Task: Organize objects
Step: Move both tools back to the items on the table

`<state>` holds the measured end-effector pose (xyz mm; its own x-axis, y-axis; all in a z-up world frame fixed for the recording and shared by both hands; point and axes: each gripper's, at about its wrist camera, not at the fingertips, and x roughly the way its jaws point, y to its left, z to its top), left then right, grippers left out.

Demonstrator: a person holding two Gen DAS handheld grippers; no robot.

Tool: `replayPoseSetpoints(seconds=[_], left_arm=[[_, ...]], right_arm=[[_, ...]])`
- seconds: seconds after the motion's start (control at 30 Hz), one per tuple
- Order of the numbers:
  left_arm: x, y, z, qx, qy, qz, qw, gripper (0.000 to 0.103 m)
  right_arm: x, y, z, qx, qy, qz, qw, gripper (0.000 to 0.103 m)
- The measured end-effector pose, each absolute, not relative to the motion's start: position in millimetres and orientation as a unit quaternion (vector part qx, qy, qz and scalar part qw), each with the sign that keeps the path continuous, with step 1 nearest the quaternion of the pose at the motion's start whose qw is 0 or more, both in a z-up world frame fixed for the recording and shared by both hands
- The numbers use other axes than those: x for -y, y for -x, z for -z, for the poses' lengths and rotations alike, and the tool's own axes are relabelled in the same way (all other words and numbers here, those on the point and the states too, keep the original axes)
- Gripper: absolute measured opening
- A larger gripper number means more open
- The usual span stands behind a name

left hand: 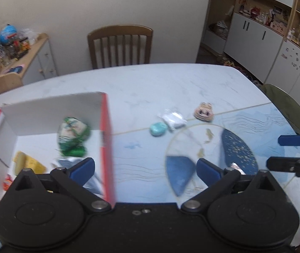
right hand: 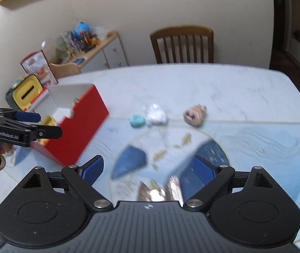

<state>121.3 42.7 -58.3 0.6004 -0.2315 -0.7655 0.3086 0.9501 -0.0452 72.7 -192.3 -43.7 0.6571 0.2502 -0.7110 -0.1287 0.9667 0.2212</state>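
A pale marble-patterned worktop (left hand: 171, 80) fills the middle of both views, with a blue printed mat toward the lower right and a wooden slatted chair (left hand: 119, 44) pushed in at its far edge against a cream wall. At centre left of the left wrist view stands a red box (left hand: 106, 139) with a white inside, open at the top. Inside it lie a green-and-white packet (left hand: 73, 137), blurred, and a yellow packet (left hand: 28, 163) at the lower left of the box.

Three loose things sit in a row on the worktop, right of the box and well apart from it: a teal rounded lump (left hand: 158, 129), a white crumpled wrapper (left hand: 174, 119) touching it, and further right a small pink-and-tan figure head (left hand: 204, 112) with a face on it.

The left hand-held gripper (left hand: 145, 168) hovers at the box's near right corner, its blue pads spread wide with nothing between them. The right hand-held gripper (right hand: 147, 169) hangs over the mat, likewise spread wide and holding nothing. A shiny packet (right hand: 160, 189) lies blurred just below its pads.
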Motion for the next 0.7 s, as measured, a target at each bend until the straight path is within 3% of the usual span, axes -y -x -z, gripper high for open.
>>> replayPoseSetpoints(seconds=[0.7], left_arm=[[22,-199,124,-0.421,-0.054,0.098,0.900,0.102]], right_arm=[[187,-70,109,-0.467,-0.017,-0.159,0.870,0.092]])
